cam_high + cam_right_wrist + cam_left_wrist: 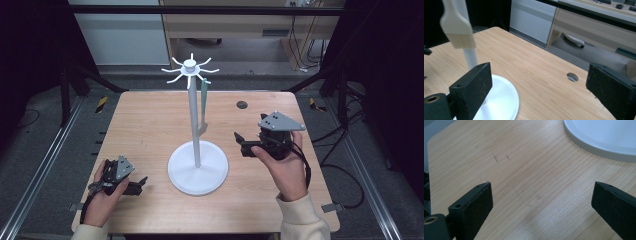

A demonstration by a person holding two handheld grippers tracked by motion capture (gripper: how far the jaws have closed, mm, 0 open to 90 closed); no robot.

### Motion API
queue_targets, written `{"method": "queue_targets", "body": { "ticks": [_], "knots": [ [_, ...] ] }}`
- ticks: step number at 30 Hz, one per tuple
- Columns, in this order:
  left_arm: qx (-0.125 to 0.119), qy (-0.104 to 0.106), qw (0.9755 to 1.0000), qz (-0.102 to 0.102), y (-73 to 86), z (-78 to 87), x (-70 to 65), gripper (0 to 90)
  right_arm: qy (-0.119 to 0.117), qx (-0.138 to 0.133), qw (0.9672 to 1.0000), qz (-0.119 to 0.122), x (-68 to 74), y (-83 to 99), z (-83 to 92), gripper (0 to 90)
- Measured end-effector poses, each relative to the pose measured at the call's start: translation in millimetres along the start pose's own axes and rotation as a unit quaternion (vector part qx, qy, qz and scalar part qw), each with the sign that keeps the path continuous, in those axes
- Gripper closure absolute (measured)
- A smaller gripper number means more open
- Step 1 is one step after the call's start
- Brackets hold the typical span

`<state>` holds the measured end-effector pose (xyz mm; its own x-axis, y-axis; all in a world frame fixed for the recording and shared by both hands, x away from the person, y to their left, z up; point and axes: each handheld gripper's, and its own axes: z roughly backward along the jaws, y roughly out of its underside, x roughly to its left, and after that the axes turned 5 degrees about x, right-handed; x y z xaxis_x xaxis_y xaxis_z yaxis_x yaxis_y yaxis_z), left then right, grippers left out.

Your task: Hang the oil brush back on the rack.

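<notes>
Both hand-held grippers empty beside a white hook stand on a wooden desk.

A pale brush with a green handle [203, 107] hangs from one hook of the tall white stand with a round base [196, 150], its bristles well above the light wooden desk [150, 120]. The right hand-held gripper [245, 144] sits just right of the base, jaws spread wide with nothing between them, pointing toward the pole. The left hand-held gripper [137, 186] rests on the desk near its front left, jaws likewise spread and empty, near the rim of the base.
</notes>
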<state>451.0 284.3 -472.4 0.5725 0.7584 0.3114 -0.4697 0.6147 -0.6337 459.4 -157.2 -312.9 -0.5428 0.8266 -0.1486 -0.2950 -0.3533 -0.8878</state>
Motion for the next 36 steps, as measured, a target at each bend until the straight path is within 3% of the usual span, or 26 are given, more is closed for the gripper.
{"method": "queue_targets", "body": {
  "ticks": [4, 12, 19, 36],
  "knots": [
    [0.001, 0.001, 1.0, 0.0, 0.3, 0.2, 0.4, 3.1, -0.005, -0.003, 1.0, -0.002, -4.9, 10.5, -1.5, 8.0],
    [0.001, 0.001, 1.0, 0.0, 0.3, -0.1, 0.1, 3.1, 0.021, 0.019, 0.9994, -0.02, -14.4, 36.7, -11.2, 10.4],
    [0.002, 0.002, 1.0, 0.0, 0.1, -0.2, 0.0, 3.1, 0.027, 0.041, 0.9983, -0.032, -20.3, 57.9, -21.5, 10.3],
    [0.0, 0.0, 1.0, 0.001, 0.2, -0.1, 0.3, 3.1, 0.044, 0.091, 0.9948, -0.009, -28.0, 84.5, -34.9, 9.7]
  ]
}}
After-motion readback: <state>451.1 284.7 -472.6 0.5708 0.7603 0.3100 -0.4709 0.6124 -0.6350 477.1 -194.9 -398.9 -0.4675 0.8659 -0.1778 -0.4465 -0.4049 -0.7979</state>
